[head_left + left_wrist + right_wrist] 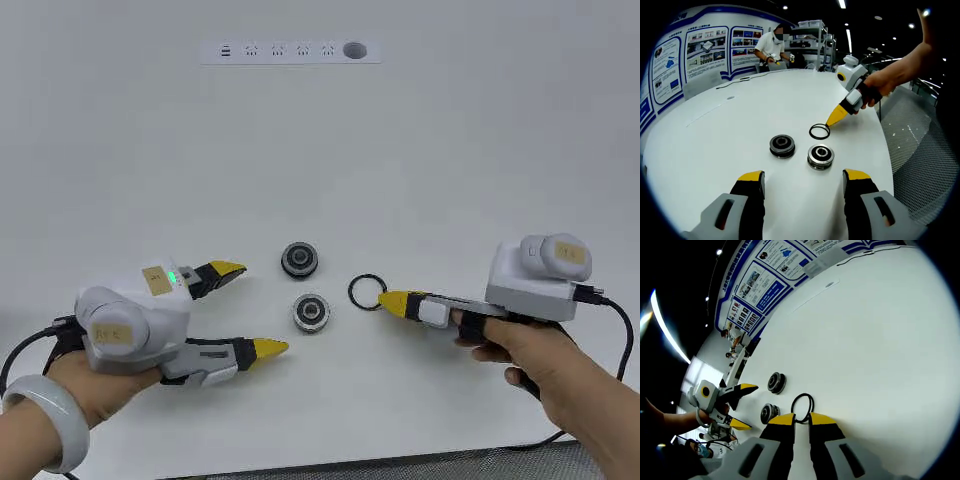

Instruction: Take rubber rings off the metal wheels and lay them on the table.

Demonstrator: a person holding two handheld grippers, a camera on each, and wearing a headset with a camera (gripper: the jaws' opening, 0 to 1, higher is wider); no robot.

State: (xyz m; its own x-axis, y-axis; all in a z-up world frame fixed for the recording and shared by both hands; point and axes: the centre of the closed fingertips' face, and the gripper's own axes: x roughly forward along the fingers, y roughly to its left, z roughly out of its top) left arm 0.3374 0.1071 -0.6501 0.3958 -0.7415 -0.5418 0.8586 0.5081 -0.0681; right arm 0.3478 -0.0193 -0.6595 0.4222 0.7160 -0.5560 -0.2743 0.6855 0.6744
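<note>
The right tool (386,299) is narrow, pinching the rubber ring (366,291) on the counter (450,180). The left tool (255,308) is wide. The ring could stick and lift away.

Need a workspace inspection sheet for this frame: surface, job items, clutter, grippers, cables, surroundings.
Surface: white table, no marks seen.
Job's things: rubber ring lying flat on the table; silver wheel looks stripped; dark-rimmed wheel seems to have its ring on.
Clutter: power strip at the far side.
Grippers: left gripper open, near the wheels; right gripper shut on the rubber ring's edge.
Cables: a cable trails from each gripper.
Surroundings: wall posters; a person at the table's far end.
</note>
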